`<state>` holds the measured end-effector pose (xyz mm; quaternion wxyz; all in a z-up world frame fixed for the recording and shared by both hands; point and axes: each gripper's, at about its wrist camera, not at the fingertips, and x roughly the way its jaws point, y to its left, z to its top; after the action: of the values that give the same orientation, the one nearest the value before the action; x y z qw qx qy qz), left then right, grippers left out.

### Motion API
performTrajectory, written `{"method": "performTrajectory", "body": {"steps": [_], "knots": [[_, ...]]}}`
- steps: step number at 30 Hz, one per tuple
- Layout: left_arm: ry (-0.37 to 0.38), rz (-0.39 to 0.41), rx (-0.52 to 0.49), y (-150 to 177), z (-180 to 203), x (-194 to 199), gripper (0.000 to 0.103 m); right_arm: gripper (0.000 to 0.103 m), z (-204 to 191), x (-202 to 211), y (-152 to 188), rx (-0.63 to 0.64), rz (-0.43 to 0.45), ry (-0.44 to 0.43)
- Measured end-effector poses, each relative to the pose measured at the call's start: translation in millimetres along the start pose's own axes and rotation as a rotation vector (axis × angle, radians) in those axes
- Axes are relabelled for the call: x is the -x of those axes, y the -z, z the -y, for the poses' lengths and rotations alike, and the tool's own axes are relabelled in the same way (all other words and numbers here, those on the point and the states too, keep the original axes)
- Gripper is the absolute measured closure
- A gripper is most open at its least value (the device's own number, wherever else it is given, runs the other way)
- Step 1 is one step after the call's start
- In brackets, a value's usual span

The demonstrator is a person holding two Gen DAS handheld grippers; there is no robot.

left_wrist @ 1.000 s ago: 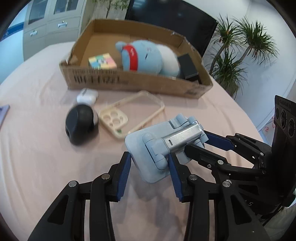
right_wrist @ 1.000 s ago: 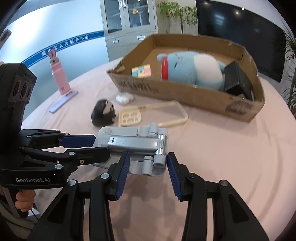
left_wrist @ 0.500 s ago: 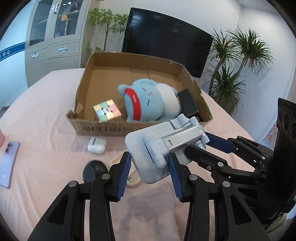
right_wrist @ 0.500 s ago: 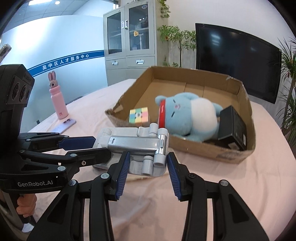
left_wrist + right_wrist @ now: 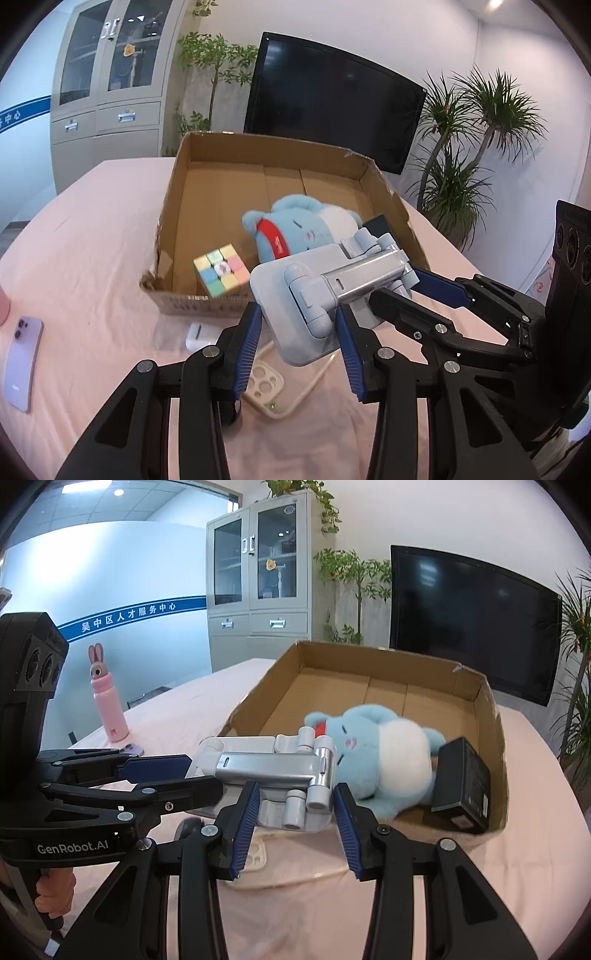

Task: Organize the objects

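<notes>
A folded grey phone stand (image 5: 325,295) is held in the air between both grippers, in front of the near wall of a cardboard box (image 5: 177,206). My left gripper (image 5: 299,328) is shut on one end of it. My right gripper (image 5: 293,806) is shut on the other end of the stand (image 5: 273,771). The box (image 5: 495,716) holds a blue plush toy (image 5: 295,229), a pastel cube (image 5: 221,269) and a black box (image 5: 461,782).
On the pink tablecloth below lie white earbuds (image 5: 199,334), a clear phone case (image 5: 269,387) and a purple phone (image 5: 22,358). A pink bunny bottle (image 5: 109,701) stands at the far left. A TV, cabinet and plants stand behind the table.
Both grippers have lifted the stand off the table and carried it up and toward the box. The black mouse has dropped out of the left wrist view.
</notes>
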<state>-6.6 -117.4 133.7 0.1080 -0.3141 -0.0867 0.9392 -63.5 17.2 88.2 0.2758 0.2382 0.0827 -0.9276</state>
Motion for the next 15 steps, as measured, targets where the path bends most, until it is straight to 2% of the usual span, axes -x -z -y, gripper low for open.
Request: {"method": "performTrajectory", "body": {"steps": [15], "knots": [[-0.007, 0.052, 0.02, -45.4, -28.4, -11.8, 0.064, 0.064, 0.4, -29.7, -43.1, 0.024, 0.06, 0.003]]}}
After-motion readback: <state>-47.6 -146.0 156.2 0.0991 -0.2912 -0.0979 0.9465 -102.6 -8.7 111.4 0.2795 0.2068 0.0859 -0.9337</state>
